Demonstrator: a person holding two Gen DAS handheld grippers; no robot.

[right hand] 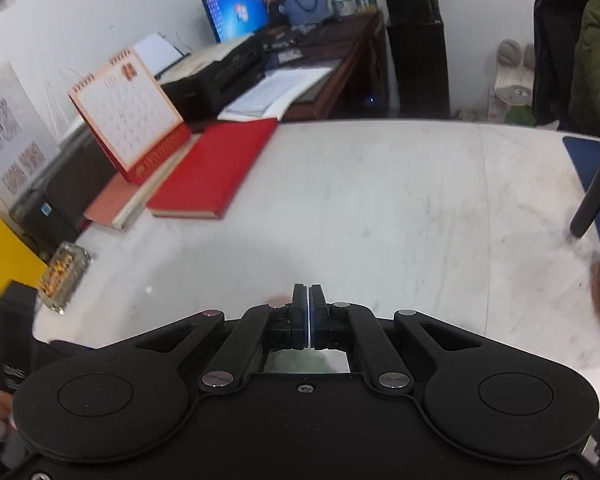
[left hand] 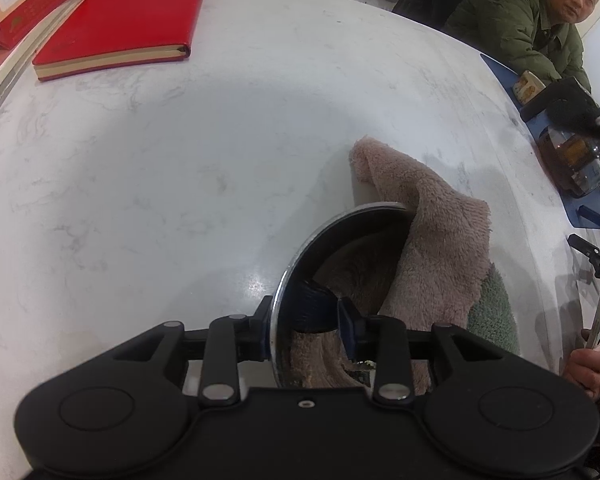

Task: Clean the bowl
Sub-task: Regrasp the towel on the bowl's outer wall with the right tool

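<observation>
Our left claw (left hand: 308, 322) is clamped on the near rim of the shiny round metal bowl (left hand: 300, 252), one finger outside the wall, the other inside. The bowl sits tilted on the white marble table (left hand: 180, 160), directly ahead of that claw. A fluffy pink cloth (left hand: 432, 240) drapes over the bowl's far-right edge and down inside. Our right claw (right hand: 308, 316) is clenched tight, pads together, nothing between them, above bare marble. A red hardcover notebook (right hand: 216, 168) lies ahead-left of it.
</observation>
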